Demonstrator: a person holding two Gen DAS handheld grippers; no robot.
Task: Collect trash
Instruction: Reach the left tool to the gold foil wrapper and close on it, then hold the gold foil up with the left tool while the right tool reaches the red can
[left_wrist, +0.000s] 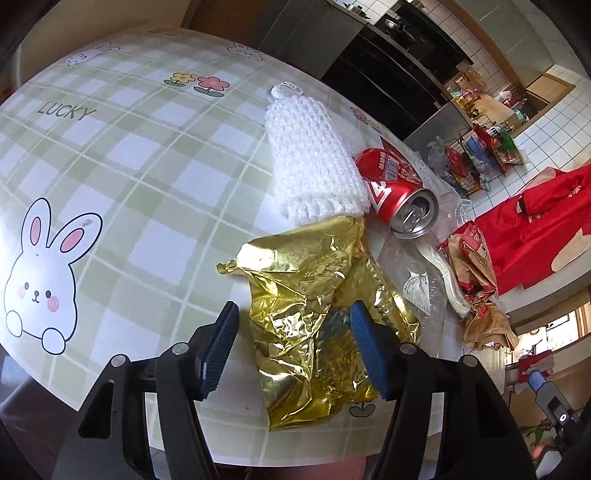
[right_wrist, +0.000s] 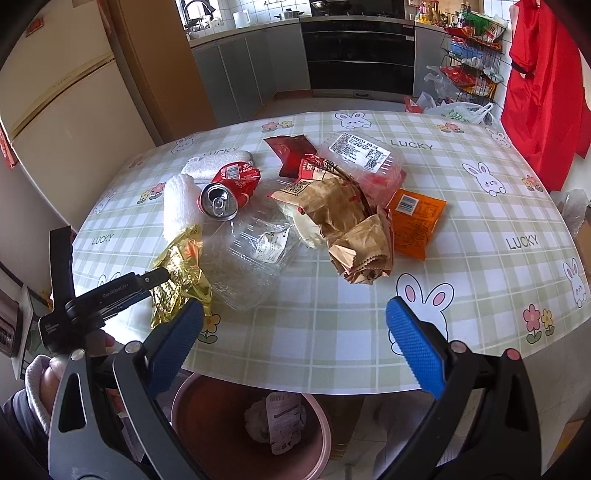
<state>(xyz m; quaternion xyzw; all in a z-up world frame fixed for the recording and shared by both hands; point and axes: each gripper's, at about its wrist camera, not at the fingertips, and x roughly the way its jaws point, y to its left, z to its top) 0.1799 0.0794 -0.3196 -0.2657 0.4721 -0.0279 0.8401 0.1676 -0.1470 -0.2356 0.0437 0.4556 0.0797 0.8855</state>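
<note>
A crumpled gold foil wrapper (left_wrist: 310, 310) lies near the table's front edge; it also shows in the right wrist view (right_wrist: 177, 273). My left gripper (left_wrist: 291, 332) is open, its blue pads on either side of the wrapper, not closed on it. Behind it lie a white foam net (left_wrist: 314, 162) and a red soda can (left_wrist: 399, 192) on its side. My right gripper (right_wrist: 295, 325) is open and empty, above the table's front edge. A pink trash bin (right_wrist: 251, 424) with one crumpled piece inside stands on the floor below the table edge.
Brown paper bags (right_wrist: 351, 229), an orange packet (right_wrist: 413, 218), a clear plastic tray (right_wrist: 251, 258), a labelled clear box (right_wrist: 362, 158) and a dark red packet (right_wrist: 291, 151) lie mid-table on the checked cloth (right_wrist: 480, 258). A fridge stands left, kitchen counters behind.
</note>
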